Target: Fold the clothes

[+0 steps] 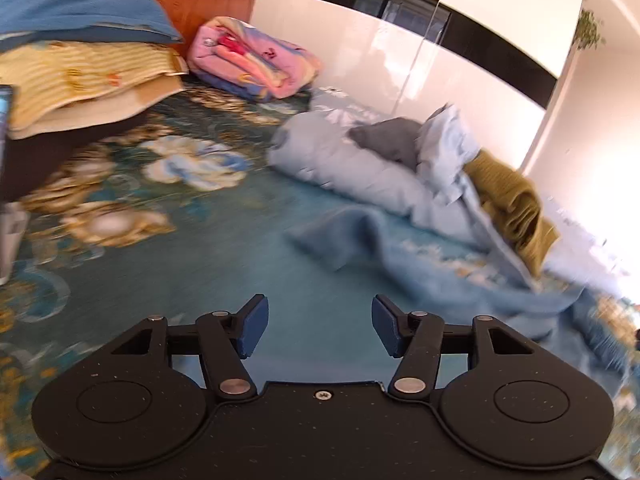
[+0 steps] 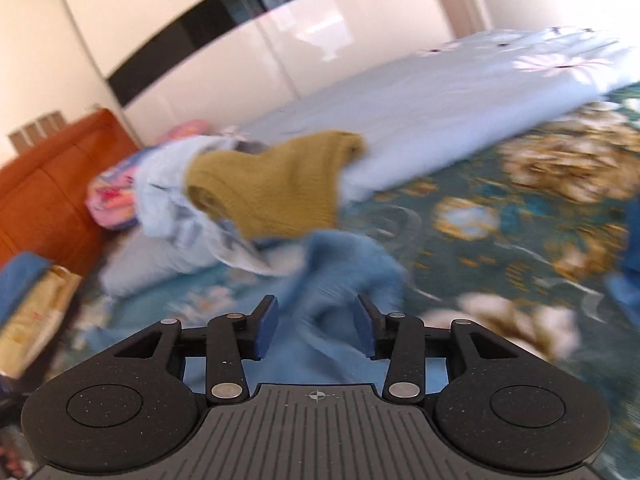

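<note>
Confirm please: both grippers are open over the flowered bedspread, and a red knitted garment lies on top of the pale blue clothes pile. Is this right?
One detail is wrong. The knitted garment is olive-yellow, not red, as the right wrist view shows. It does lie on the pale blue clothes pile, and the left gripper and right gripper are both open over the flowered bedspread.

Bright daylight fills both views, coming from the right of the glossy white wardrobe (image 1: 400, 76), where the wall burns out to plain white. The wardrobe doors carry soft glare and pale reflections. Motion blur smears nearly everything — the floral bedspread (image 1: 168, 184), the blue cloth (image 2: 340, 264) and the mustard knit (image 2: 276, 184) all lack sharp edges. Only the black gripper bodies close to each lens stay crisp. Fisheye bending curves the wardrobe's dark band, and the picture corners fall dark.
</note>
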The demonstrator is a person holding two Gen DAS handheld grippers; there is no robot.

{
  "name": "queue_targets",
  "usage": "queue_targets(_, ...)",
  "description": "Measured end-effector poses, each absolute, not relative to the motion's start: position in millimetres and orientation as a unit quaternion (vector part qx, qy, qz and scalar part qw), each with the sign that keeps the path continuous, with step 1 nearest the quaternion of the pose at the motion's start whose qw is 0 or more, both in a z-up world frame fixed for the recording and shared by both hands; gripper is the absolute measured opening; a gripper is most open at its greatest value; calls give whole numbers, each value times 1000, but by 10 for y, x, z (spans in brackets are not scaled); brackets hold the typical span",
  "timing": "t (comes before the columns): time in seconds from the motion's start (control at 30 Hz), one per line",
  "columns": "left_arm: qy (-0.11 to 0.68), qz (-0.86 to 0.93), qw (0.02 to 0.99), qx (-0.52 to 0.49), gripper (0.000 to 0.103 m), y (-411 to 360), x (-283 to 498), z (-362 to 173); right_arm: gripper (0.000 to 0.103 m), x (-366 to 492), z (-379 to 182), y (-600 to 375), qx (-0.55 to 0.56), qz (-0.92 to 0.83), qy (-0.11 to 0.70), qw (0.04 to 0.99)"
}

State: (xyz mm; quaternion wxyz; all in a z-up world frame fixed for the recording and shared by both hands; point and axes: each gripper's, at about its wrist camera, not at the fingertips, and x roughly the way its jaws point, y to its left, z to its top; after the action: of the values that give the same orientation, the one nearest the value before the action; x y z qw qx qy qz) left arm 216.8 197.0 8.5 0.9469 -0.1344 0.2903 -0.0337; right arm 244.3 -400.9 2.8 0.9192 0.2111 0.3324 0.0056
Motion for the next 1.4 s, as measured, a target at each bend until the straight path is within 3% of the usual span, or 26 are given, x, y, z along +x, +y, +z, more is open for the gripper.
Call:
queue_targets(0.17, 316, 18, 931, -182, 55, 2239, 1757, -115, 39, 2294, -375, -4130, 232, -25, 378, 896)
queue_targets(0.37, 334, 44, 911, -237, 56, 2305, 1564, -294, 38, 2364, -641, -4152, 291, -47, 356, 887)
queue_targets(0.43, 338, 52, 909, -237, 56, 2290, 1575, -306, 7, 2352, -654, -4165, 312, -42, 348, 883)
queue_targets(0.63, 337, 57, 901, -268, 54, 2264, 1649, -358, 5, 2196, -494, -4255, 301, -71, 309, 899)
queue_targets(0.7, 335, 64, 899, -276, 47, 2248, 1688, -383, 5, 2194, -508, -4327, 309, -83, 314, 894)
queue_targets(0.73, 334, 66, 898, -278, 31, 2243, 1691, -385, 5, 2196, -516, -4332, 307, -85, 319, 893)
queue_targets(0.77, 332, 67, 897, -284, 7, 2246, 1699, -395, 5, 2194, -516, -4313, 301, -84, 322, 894)
queue_targets(0.8, 333, 65, 894, -292, 3, 2254, 1698, -402, 5, 2189, -510, -4294, 298, -81, 322, 895)
queue_targets(0.97, 291, 36, 909, -296, 2, 2268, 1587, -276, 5, 2139, -468, -4248, 301, -77, 317, 896)
queue_targets(1.23, 309, 17, 901, -303, 5, 2298, 1489, -182, 6, 2075, -421, -4225, 298, -81, 318, 897)
queue_targets(1.4, 314, 1, 866, -390, 22, 2306, 1283, -355, 6, 2062, -449, -4208, 299, -81, 323, 894)
